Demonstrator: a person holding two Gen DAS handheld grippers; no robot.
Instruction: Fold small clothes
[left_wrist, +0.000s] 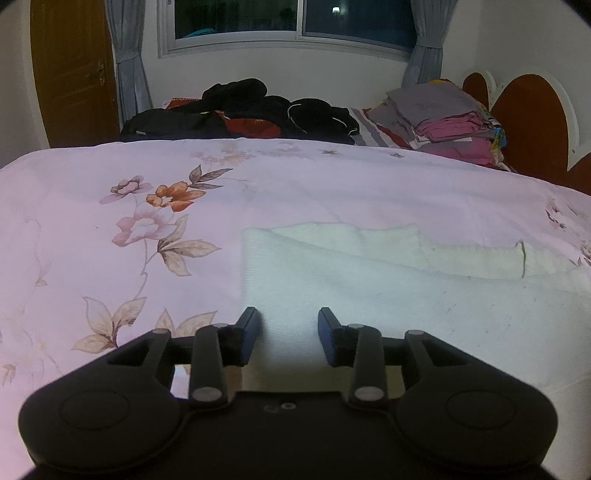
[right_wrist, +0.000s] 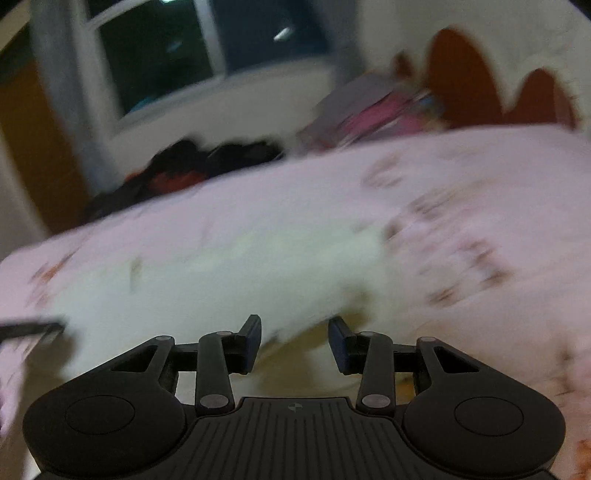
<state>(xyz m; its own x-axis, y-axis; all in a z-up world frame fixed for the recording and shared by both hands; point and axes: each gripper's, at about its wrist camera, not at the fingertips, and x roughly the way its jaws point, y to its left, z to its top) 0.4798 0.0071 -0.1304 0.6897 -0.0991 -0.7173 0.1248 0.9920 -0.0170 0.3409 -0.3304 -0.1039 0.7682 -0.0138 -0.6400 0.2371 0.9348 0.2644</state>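
Nearest, the left tool (left_wrist: 288, 334) and right tool (right_wrist: 294, 341) both stand spread with nothing pinched, each over the near edge of the white garment (left_wrist: 388, 288) lying flat on the flowered bedspread (left_wrist: 110, 221), with dark clothes (left_wrist: 258, 107) and folded laundry (left_wrist: 443, 118) beyond

Each view looks forward and downward along its own tool, low over the bed with the pale pink flowered cover (left_wrist: 110, 229). The left wrist view sits close above the white knitted garment (left_wrist: 369, 295), level and sharp, facing the dark window (left_wrist: 295, 22) on the far wall. The right wrist view is tilted and blurred, equally near the same garment (right_wrist: 221, 280). Both share the bed, the window (right_wrist: 159, 62), the heap of black clothes (left_wrist: 258, 110) and the folded grey and pink stack (left_wrist: 443, 114)
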